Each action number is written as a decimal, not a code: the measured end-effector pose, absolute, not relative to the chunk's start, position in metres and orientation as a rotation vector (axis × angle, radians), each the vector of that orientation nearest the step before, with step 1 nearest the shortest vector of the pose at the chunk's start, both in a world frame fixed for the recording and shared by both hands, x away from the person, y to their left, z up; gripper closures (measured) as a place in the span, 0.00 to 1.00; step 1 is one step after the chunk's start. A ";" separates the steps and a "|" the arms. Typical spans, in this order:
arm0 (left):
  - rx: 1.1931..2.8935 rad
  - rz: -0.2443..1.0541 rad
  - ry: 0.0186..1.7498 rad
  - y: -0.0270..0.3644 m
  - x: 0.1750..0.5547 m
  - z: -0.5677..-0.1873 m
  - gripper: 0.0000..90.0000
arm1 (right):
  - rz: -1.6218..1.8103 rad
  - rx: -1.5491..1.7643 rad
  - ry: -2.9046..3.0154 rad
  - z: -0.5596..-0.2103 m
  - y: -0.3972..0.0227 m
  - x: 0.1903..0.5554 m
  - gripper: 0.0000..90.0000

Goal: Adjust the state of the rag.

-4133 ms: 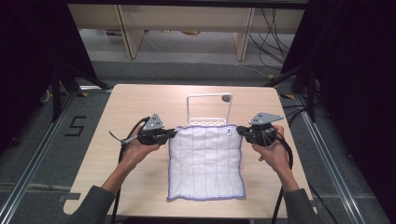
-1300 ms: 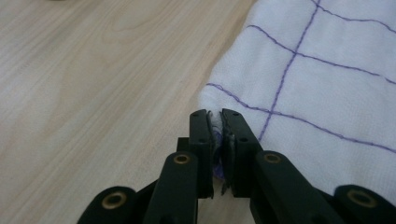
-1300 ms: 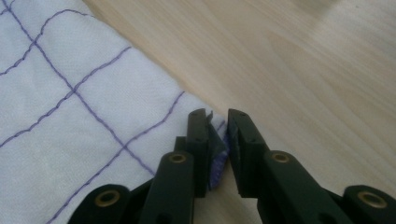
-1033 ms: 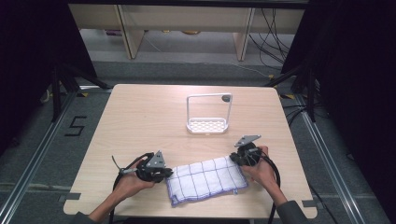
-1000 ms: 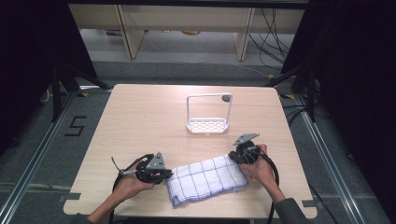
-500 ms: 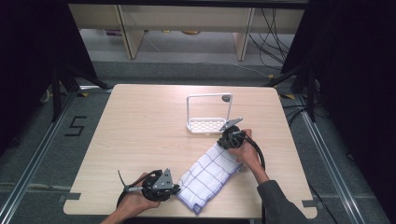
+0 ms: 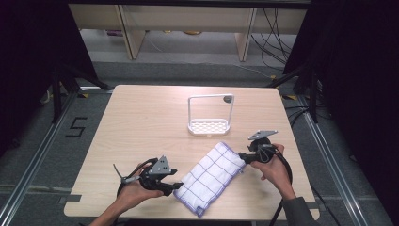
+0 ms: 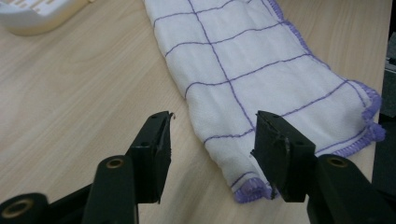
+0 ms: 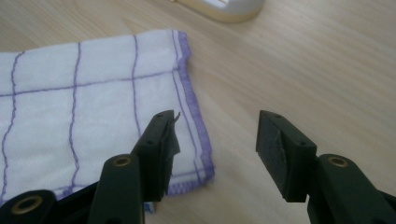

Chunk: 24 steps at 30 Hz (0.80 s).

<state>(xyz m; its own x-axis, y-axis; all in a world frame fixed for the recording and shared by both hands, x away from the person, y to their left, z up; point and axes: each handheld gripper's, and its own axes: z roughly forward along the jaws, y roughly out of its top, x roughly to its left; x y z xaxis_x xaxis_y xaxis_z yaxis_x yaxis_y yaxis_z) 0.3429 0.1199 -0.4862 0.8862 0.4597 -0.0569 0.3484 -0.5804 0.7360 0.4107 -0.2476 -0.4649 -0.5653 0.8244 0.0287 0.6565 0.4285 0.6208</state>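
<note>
Between both parted, empty tongs, left (image 7: 178,186) and right (image 7: 241,157), folded cloth (image 7: 211,177) near table's (image 7: 141,122) front edge.

left claw (image 7: 178,186) jaws just opened, apart; right claw (image 7: 242,157) likewise

A lab recording bay: a bare wooden table (image 7: 141,122) between dark curtains (image 7: 33,56), loose cables (image 7: 277,33) at one o'clock, floor marking "5" (image 7: 75,127) at nine o'clock.
</note>
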 end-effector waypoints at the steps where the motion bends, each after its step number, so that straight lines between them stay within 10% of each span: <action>1: 2.245 0.178 0.577 0.120 0.343 -0.486 0.52 | 0.858 1.283 2.406 -0.465 -0.248 0.411 0.54; 9: 2.331 0.069 0.530 0.120 0.333 -0.500 0.78 | 0.829 1.310 2.468 -0.484 -0.248 0.408 0.65; 14: 2.336 0.059 0.492 0.119 0.329 -0.504 0.92 | 0.867 1.268 2.492 -0.494 -0.250 0.413 0.90; 24: 2.317 0.021 0.397 0.089 0.306 -0.505 0.92 | 0.838 1.138 2.517 -0.494 -0.231 0.446 0.93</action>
<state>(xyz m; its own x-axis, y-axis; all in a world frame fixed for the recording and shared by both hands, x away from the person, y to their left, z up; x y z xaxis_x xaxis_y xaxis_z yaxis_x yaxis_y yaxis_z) 0.3055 0.0889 -0.5054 0.9512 0.2903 -0.1050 0.2773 -0.6544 0.7035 0.4455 -0.2308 -0.4937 -0.6620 0.7495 0.0053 0.6031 0.5284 0.5975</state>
